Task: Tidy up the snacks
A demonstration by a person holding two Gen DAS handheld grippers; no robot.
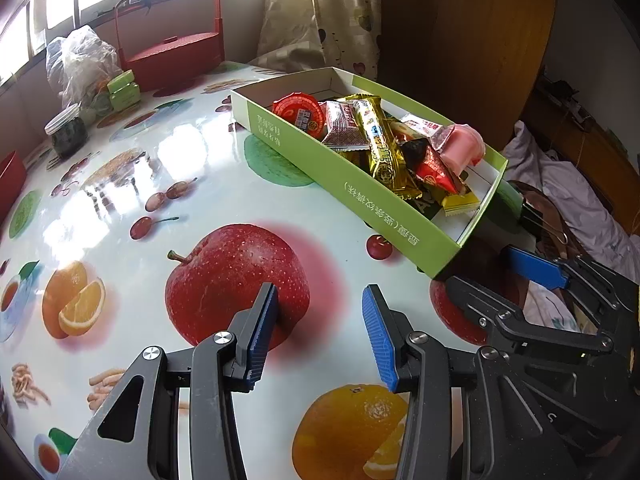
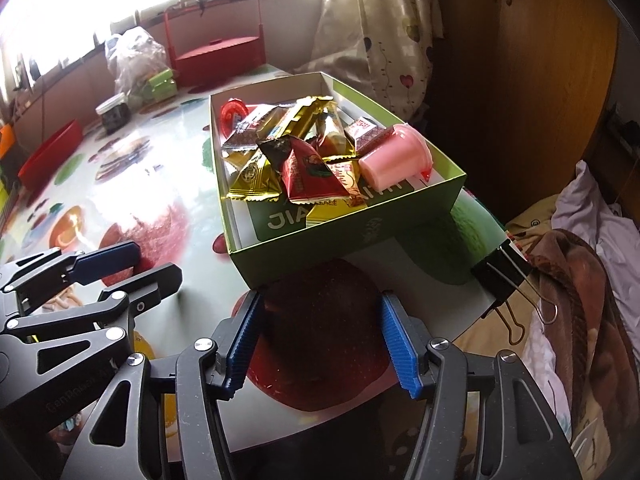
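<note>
Green box (image 2: 352,240): open cardboard tray on the fruit-print tabletop (image 1: 192,168), at its edge beside the bed (image 2: 592,240).
Inside the box: a heap of wrapped snacks (image 2: 288,152), with a pink jelly cup (image 2: 394,156) on its side at the bed-side wall and a red jelly cup (image 1: 298,110) at the window end.
Left tongs (image 1: 320,336): spread, nothing between them, over the tabletop beside the box.
Right tongs (image 2: 320,344): spread, nothing between them, before the box's near end.
Beyond the box: red lidded basket (image 1: 172,52), clear plastic bag (image 1: 80,64), dark jar (image 1: 68,132).
</note>
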